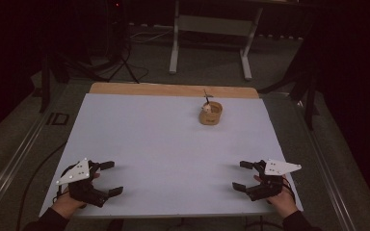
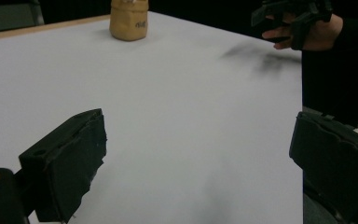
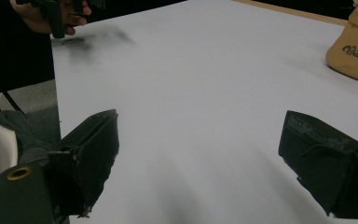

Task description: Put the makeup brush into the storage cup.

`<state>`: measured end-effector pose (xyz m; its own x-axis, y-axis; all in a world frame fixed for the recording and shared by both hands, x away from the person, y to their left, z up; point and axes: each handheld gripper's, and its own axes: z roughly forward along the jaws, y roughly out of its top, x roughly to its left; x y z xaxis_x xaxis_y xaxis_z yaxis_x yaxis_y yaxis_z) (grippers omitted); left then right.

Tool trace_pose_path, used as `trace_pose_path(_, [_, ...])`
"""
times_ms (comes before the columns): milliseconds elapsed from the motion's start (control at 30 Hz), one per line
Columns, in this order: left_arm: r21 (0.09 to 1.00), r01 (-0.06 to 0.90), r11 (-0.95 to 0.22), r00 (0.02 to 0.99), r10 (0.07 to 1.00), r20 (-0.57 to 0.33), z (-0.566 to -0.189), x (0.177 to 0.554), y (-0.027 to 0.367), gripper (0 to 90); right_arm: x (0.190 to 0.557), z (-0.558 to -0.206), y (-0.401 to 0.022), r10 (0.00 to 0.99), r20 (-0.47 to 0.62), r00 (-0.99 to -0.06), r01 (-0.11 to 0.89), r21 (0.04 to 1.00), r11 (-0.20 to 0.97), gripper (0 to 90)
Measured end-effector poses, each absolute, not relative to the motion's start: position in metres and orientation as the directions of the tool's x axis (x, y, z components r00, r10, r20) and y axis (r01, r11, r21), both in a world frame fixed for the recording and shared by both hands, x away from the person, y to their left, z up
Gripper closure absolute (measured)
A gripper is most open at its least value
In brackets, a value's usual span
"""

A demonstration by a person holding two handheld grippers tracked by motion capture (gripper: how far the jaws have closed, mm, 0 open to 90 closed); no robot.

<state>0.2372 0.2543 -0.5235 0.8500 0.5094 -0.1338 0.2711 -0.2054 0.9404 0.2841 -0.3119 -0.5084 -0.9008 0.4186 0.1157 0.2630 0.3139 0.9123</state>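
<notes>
The left gripper (image 1: 110,178) rests at the near left corner of the surface (image 1: 164,144), about 7 o'clock in the high view, its jaws spread wide with nothing between them. In the left gripper view the jaws stand far apart over bare white sheet. The right gripper (image 1: 241,175) sits at the near right corner, about 5 o'clock, jaws equally wide apart and holding nothing. Each gripper lies just inside the near edge, close to its own side edge, with a hand behind it.

Between the two grippers the white sheet runs bare from side to side, and it stays bare from the jaws toward 12 o'clock, so open room lies ahead of both.

The tan wooden holder (image 1: 211,113) stands well apart from both grippers, at roughly 1 o'clock on the surface, near the far edge where a strip of bare wood (image 1: 173,89) shows beyond the white sheet. A small white piece and a thin dark stem rise from it; what they are cannot be told. In the right gripper view the holder (image 3: 354,53) appears at 2 o'clock with dark lettering on its side; in the left gripper view it (image 2: 128,21) sits at 11 o'clock.
</notes>
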Motion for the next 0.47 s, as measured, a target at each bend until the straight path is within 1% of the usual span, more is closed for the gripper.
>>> trace_pose_path(67, [0.937, 0.272, -0.218, 0.849, 0.512, -0.127, -0.5232, 0.2373, 0.2538, 3.9, 0.284, -0.5085, -0.3113, 0.421, 0.111, -0.9, 0.262, 0.91, 0.321, 12.1])
trace_pose_path(467, [0.939, 0.279, -0.199, 0.848, 0.51, -0.144, -0.524, 0.2375, 0.254, 3.9, 0.2847, -0.5108, -0.3101, 0.421, 0.116, -0.899, 0.274, 0.9, 0.338, 12.3])
